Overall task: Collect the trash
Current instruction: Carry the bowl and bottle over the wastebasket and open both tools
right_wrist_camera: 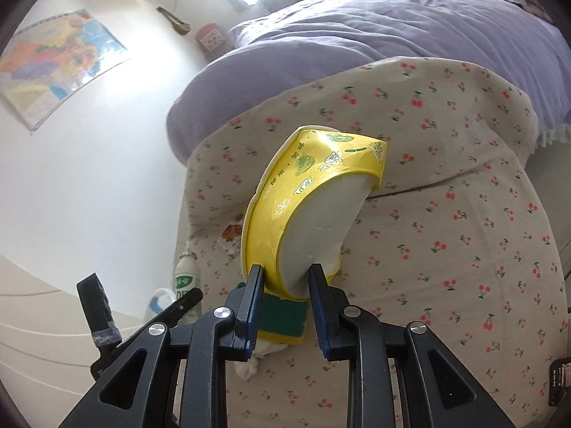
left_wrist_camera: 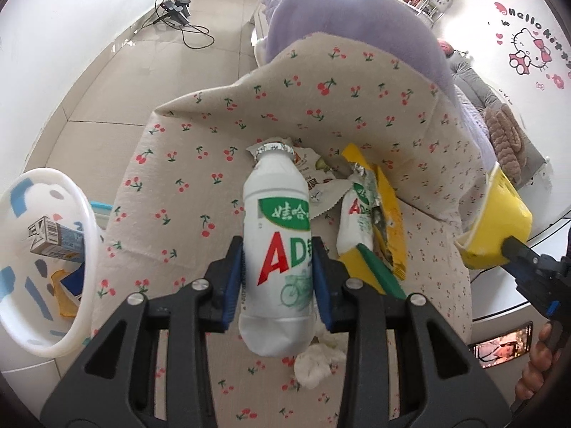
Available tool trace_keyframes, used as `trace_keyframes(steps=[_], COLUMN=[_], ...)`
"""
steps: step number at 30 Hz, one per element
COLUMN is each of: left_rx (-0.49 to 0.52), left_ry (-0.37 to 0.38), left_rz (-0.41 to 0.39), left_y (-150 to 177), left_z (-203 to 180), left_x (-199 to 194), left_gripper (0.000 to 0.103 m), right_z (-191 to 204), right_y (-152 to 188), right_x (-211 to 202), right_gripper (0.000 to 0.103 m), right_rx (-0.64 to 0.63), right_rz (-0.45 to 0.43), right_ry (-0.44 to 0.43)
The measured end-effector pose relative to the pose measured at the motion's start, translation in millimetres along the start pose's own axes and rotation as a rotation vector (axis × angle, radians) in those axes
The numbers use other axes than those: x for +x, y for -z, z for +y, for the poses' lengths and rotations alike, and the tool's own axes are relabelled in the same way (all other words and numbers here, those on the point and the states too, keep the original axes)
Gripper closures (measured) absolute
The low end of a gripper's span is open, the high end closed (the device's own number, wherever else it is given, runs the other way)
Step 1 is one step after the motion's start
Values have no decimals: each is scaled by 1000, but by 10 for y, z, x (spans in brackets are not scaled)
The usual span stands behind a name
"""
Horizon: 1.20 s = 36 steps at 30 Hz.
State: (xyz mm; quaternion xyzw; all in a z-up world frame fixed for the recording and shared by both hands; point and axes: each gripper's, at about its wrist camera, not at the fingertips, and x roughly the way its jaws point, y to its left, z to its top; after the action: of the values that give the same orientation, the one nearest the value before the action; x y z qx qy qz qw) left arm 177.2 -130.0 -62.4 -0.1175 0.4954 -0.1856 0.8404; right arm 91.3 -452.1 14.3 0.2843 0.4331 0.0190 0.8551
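My left gripper (left_wrist_camera: 277,267) is shut on a white AD milk bottle (left_wrist_camera: 275,221) with a foil top and holds it above the cherry-print bedspread (left_wrist_camera: 200,164). My right gripper (right_wrist_camera: 285,285) is shut on a crushed yellow paper bowl (right_wrist_camera: 310,210), lifted off the bed; the bowl also shows in the left wrist view (left_wrist_camera: 496,221). A second, crumpled bottle (left_wrist_camera: 355,221), yellow and green wrappers (left_wrist_camera: 385,221) and a white tissue (left_wrist_camera: 314,363) lie on the bedspread. The held bottle also shows in the right wrist view (right_wrist_camera: 186,278).
A white bin (left_wrist_camera: 89,235) with cartons inside stands at the left of the bed. A purple duvet (left_wrist_camera: 342,25) covers the far part of the bed. A phone (left_wrist_camera: 499,346) lies on a white table at right. Cables (left_wrist_camera: 185,28) lie on the tiled floor.
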Motion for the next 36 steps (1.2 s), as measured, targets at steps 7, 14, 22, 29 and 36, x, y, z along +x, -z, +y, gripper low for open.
trace_keyframes(steps=[7,14,22,29,36], left_rx=[-8,-23,-58,-98,-146], left_ry=[14,4,-28,-62,-97], left_rz=[-20,-40,-66,-89,-108], left_y=[15,56,76,116,164], left_z=[59,247,520,841,1162], left_x=[-157,-331,-534,-734,-903], left_gripper=[65,65,65,65,65], right_z=[265,565,948,1313,1625], right_y=[72,139,238,374,511], right_x=[20,144,351,596,878], right_gripper=[77,77,77,77,77], right_rx=[-43,-89,-133,-172,-207], right_rz=[5,32,71,115,161], right_ry=[-27,-63,-113,-140,-157])
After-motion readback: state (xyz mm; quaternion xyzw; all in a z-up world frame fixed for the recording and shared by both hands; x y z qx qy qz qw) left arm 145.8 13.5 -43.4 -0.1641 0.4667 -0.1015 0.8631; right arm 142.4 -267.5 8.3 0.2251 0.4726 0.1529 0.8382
